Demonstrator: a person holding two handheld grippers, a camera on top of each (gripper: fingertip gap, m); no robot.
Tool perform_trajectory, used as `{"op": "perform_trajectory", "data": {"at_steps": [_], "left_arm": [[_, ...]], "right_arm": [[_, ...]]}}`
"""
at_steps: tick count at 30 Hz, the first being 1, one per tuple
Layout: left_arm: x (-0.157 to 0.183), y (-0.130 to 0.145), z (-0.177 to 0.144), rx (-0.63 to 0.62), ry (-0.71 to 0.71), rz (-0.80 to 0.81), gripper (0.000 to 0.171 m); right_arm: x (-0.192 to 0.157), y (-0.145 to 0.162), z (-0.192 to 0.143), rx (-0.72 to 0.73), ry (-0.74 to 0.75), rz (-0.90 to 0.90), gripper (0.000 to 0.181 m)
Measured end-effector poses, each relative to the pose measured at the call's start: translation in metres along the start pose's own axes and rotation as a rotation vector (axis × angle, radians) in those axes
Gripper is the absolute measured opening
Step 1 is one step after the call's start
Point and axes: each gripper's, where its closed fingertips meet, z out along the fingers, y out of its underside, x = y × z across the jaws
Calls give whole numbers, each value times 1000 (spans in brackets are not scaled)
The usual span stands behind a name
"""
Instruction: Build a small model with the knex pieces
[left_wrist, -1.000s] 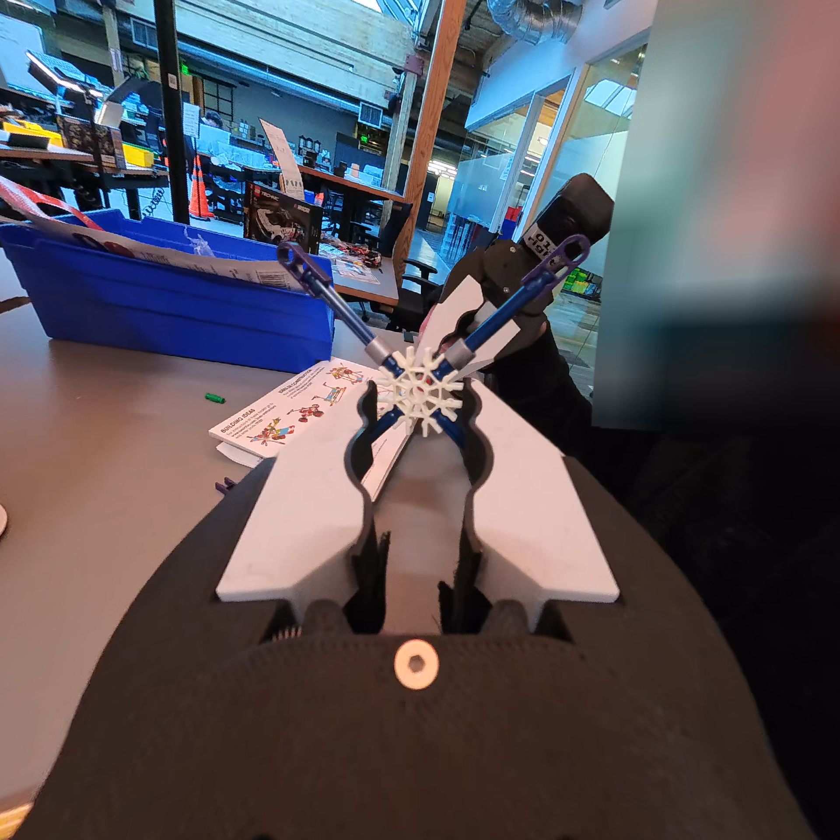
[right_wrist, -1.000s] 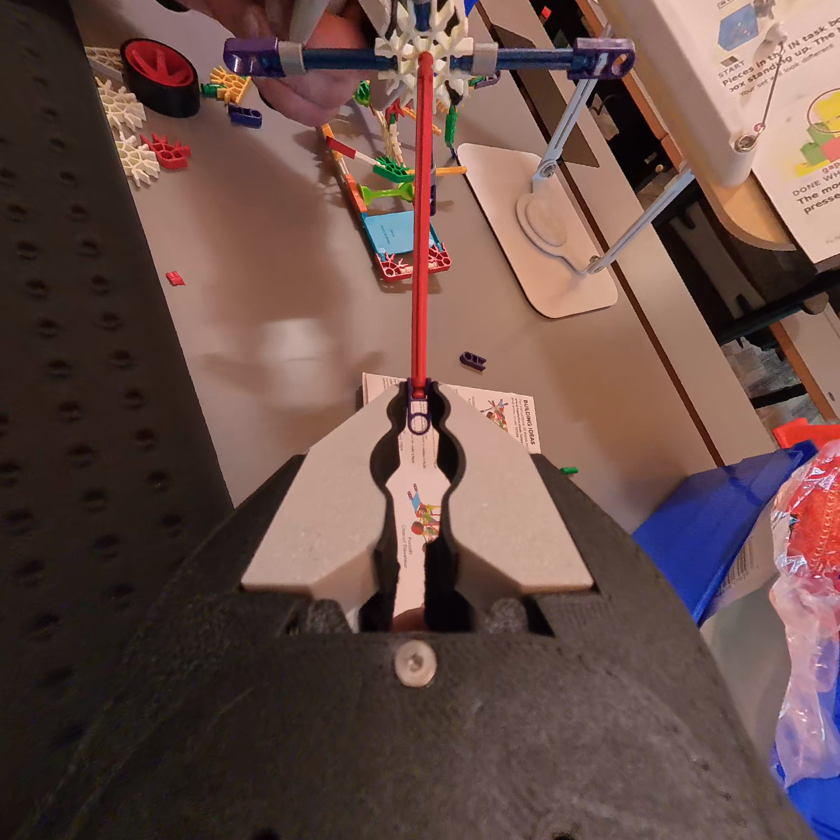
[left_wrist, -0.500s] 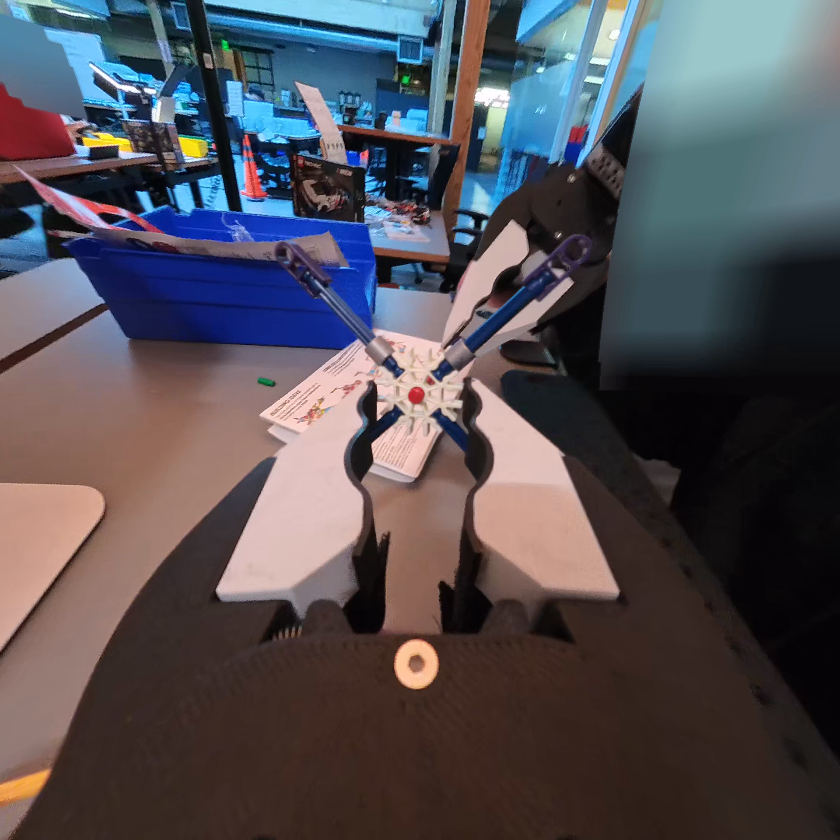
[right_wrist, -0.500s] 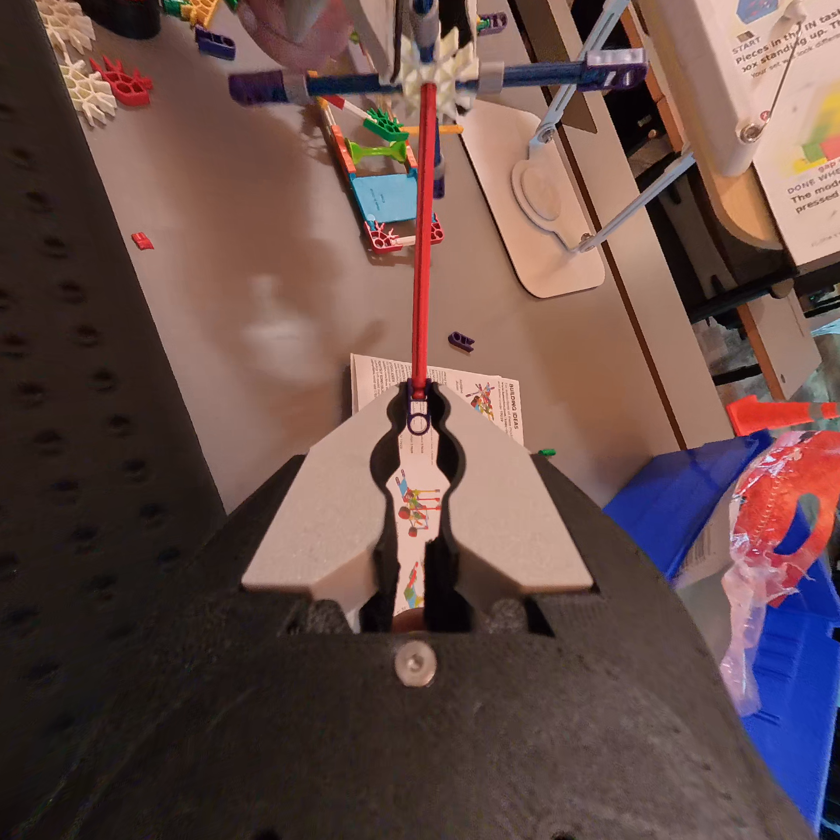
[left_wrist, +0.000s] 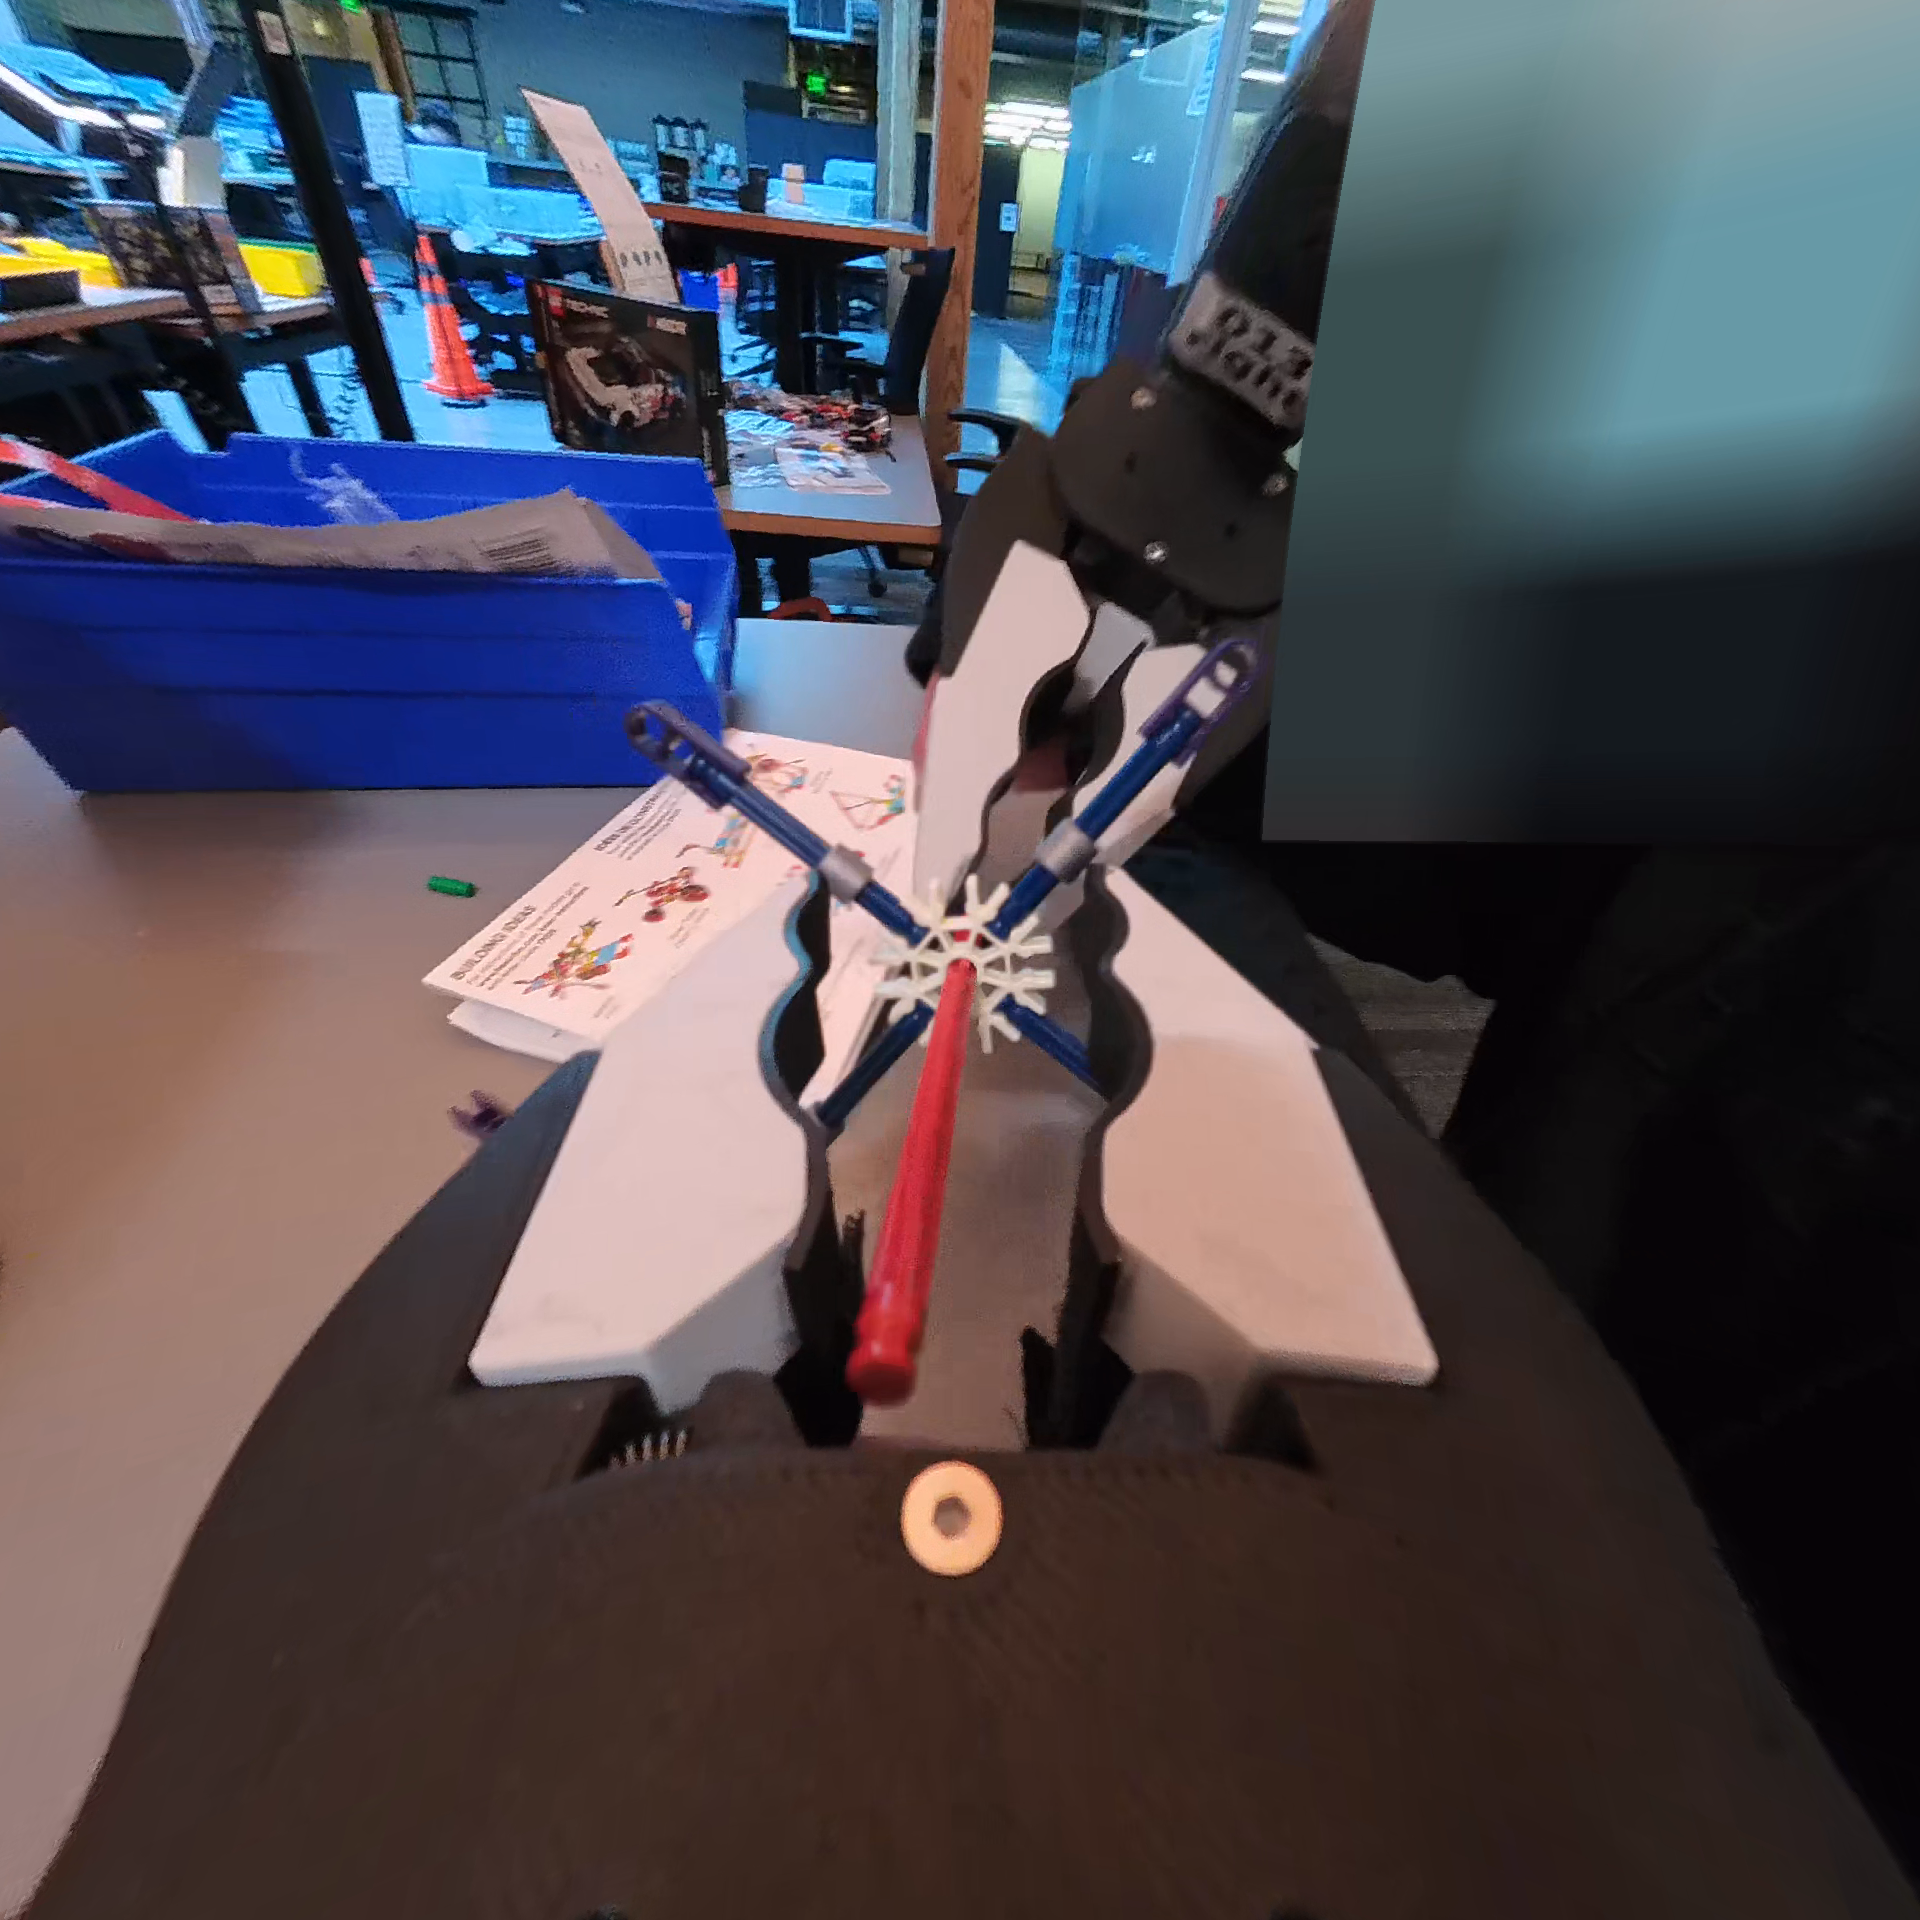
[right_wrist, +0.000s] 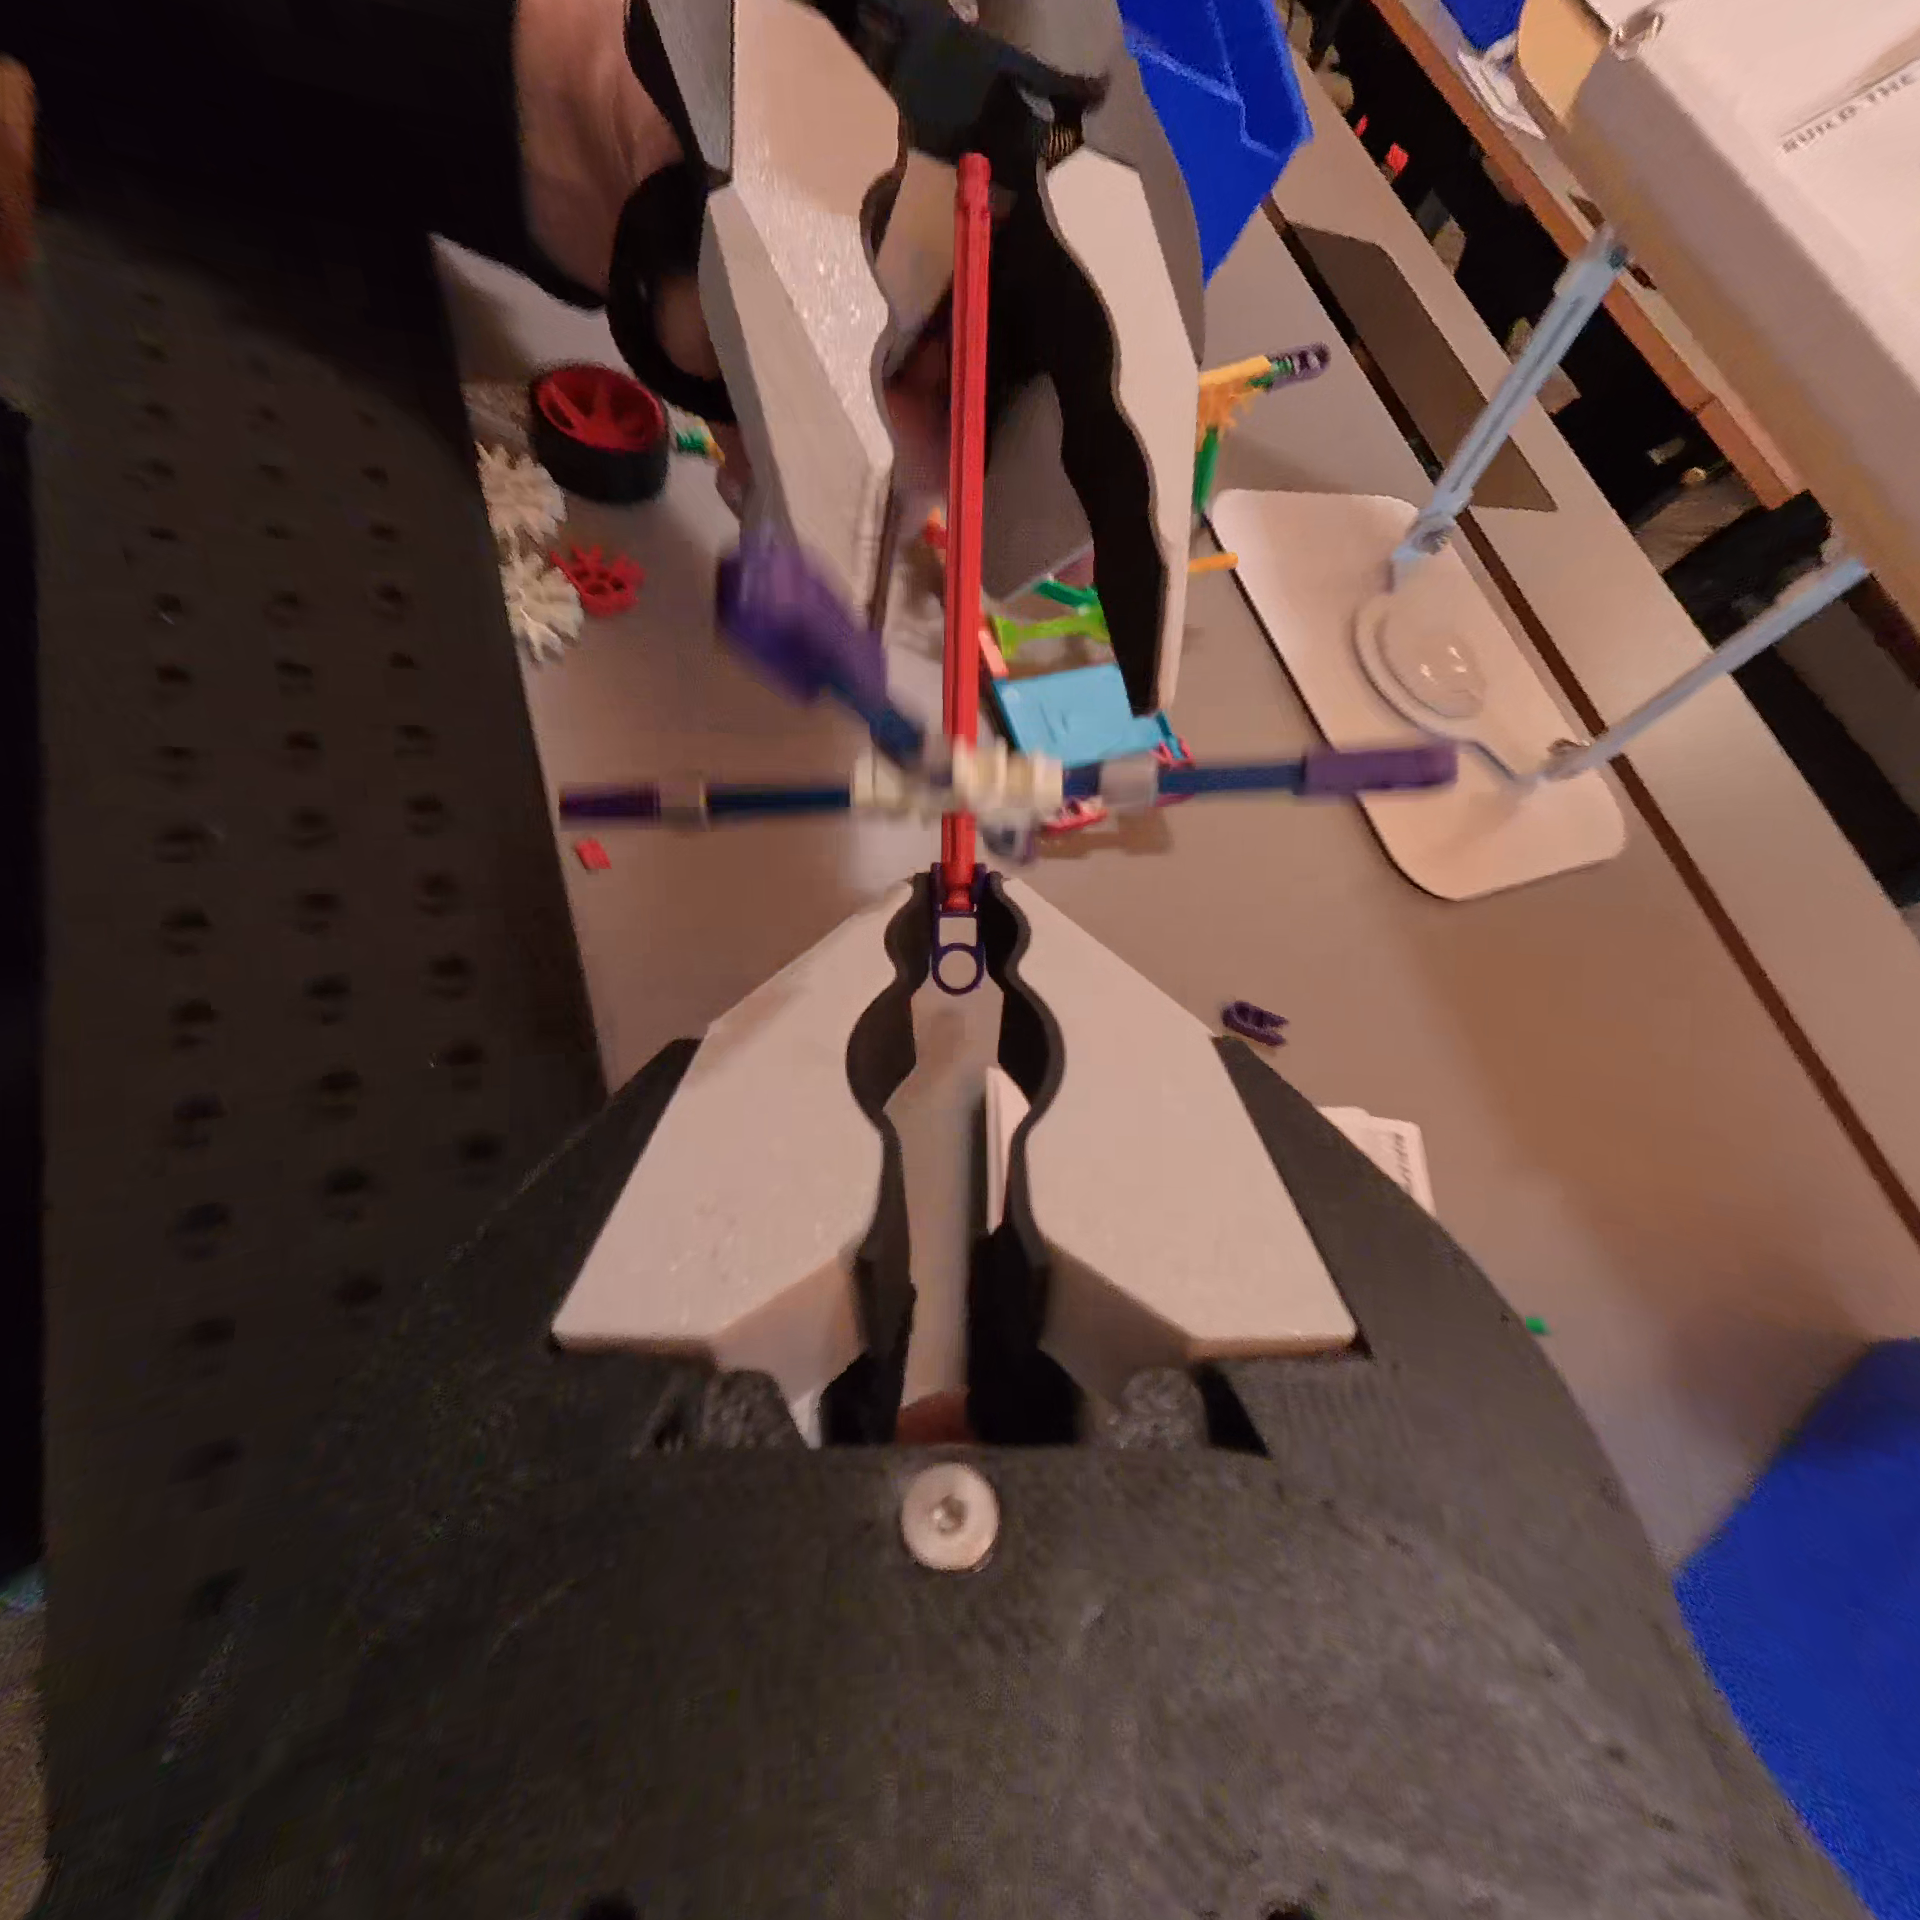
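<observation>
Grey tabletop (right_wrist: 1351, 1039) under ribbed red rod (right_wrist: 966, 499) piercing white snowflake connector (left_wrist: 966, 971).

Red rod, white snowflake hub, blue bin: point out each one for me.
red rod (left_wrist: 925, 1153), left wrist view, mid-shaft between the fingers.
white snowflake hub (left_wrist: 966, 961), left wrist view, its centre.
blue bin (left_wrist: 343, 675), left wrist view, front wall.

Your left gripper (left_wrist: 961, 997) is parted around the red plastic rod (left_wrist: 925, 1153); your right gripper (right_wrist: 954, 914), facing it, pinches the rod's purple end clip (right_wrist: 956, 951).
</observation>
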Motion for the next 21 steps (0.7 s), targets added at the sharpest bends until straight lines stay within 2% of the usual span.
{"op": "perform_trajectory", "data": {"at_steps": [3,6,9,12,13,21], "left_arm": [[11,-7,-2,24,43,-14,60],[12,-11,-6,34,40,-10,58],[14,-15,-8,69,54,-25,37],[15,-17,-9,88,58,-29,5],[15,-17,-9,93,62,-29,0],[12,-16,-12,85,53,-38,0]], "right_arm": [[-6,-6,2,71,-3,79,6],[-8,-3,1,90,17,98,6],[-9,-4,0,123,17,118,6],[-11,-7,1,152,17,108,7],[-11,-8,1,164,17,103,7],[-9,-12,0,211,25,116,7]]}}
